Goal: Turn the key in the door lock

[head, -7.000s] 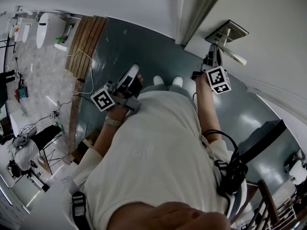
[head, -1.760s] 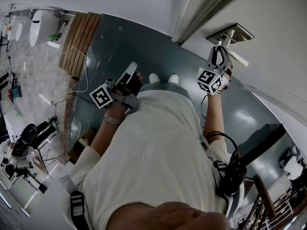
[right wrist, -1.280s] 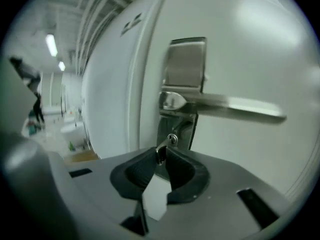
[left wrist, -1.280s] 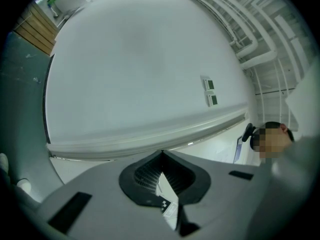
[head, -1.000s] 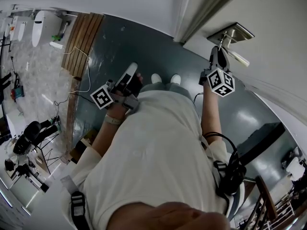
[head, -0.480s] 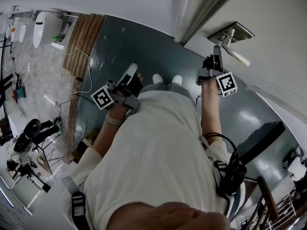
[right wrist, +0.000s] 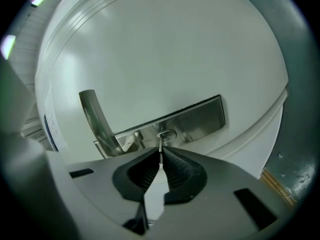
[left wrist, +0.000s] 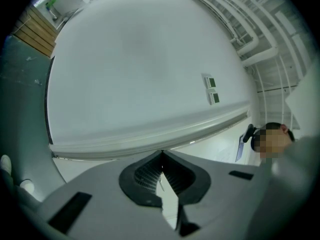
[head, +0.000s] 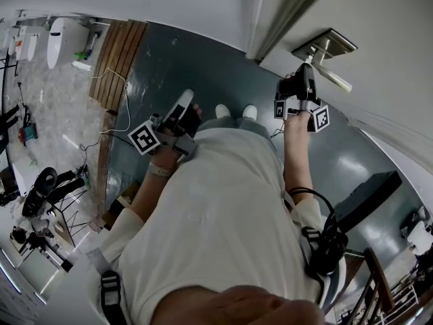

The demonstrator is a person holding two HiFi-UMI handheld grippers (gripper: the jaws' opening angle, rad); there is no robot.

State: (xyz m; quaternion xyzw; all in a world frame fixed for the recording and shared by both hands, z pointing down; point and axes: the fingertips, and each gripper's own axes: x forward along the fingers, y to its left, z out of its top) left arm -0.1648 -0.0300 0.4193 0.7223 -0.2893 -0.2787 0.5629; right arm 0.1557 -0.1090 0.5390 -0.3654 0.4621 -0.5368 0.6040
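Note:
A thin metal key [right wrist: 160, 145] sticks out of the cylinder in the steel lock plate [right wrist: 200, 118] on the white door. A curved lever handle [right wrist: 94, 118] stands left of it. My right gripper [right wrist: 160, 155] has just been closing its jaws, and the key sits between them, pinched at the tips. In the head view the right gripper [head: 304, 73] reaches up under the lock plate [head: 325, 44] and its handle [head: 333, 80]. My left gripper [head: 184, 103] hangs at the person's left side, away from the door. Its jaws [left wrist: 161, 156] meet at the tips with nothing between them.
The white door [head: 379, 39] and its frame [head: 260, 19] fill the upper right. The floor [head: 203, 66] is dark grey-green, with the person's white shoes [head: 233, 112] on it. Wooden slats [head: 122, 53] and cables lie at the left, with cluttered gear further left.
The right gripper has rolled about a quarter turn at the lock, its marker cube swinging from above the hand to its side. The left gripper has stayed where it was.

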